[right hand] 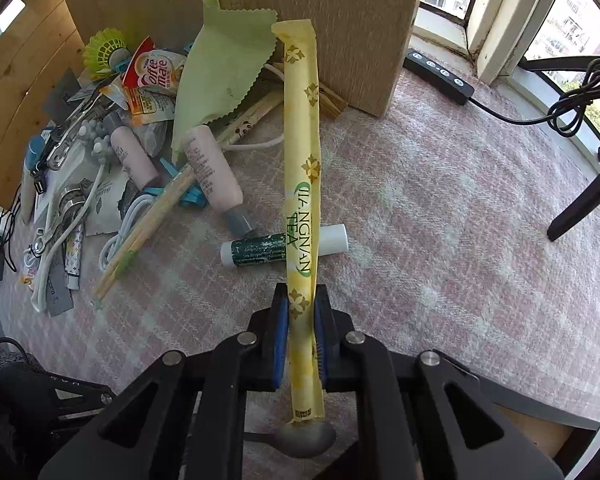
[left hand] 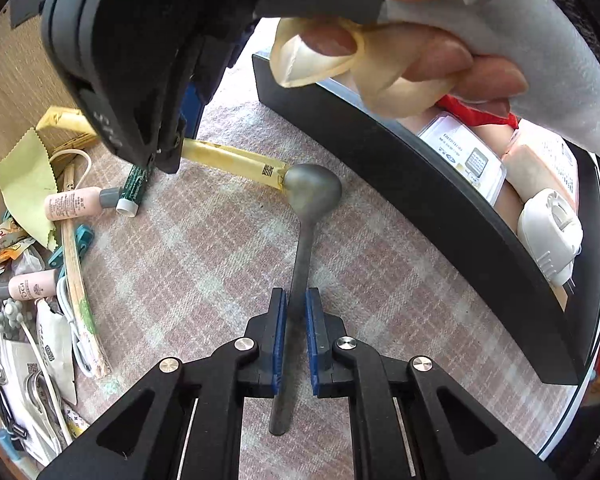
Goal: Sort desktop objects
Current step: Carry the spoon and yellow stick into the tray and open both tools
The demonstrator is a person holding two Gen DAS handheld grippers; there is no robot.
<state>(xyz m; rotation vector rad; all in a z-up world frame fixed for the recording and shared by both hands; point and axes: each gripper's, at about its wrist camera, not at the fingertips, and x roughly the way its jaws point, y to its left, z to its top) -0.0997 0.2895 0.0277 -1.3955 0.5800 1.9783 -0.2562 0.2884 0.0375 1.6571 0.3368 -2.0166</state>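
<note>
Here the two picks lie end to end on the checked surface [left hand: 204, 264]; the grey metal spoon [left hand: 306, 216] runs straight out from the left gripper [left hand: 296, 312], handle between the blue pads and bowl at the far end, so its long axis follows the fingers; the yellow tea stick sachet [right hand: 302, 184] likewise runs straight ahead from the right gripper [right hand: 302, 316], its near end touching the spoon's bowl and its far end near the wooden box [right hand: 236, 20]; it crosses over a green-and-white lip balm tube [right hand: 260, 250]. Each gripper is clenched on its own item and points steeply down; neither item looks lifted. The black tray [left hand: 420, 184], already holding packets, lies just beside the spoon, on the left hand's side, so the spoon probably has the shorter trip; the clutter pile [right hand: 112, 152] sits well apart.
</note>
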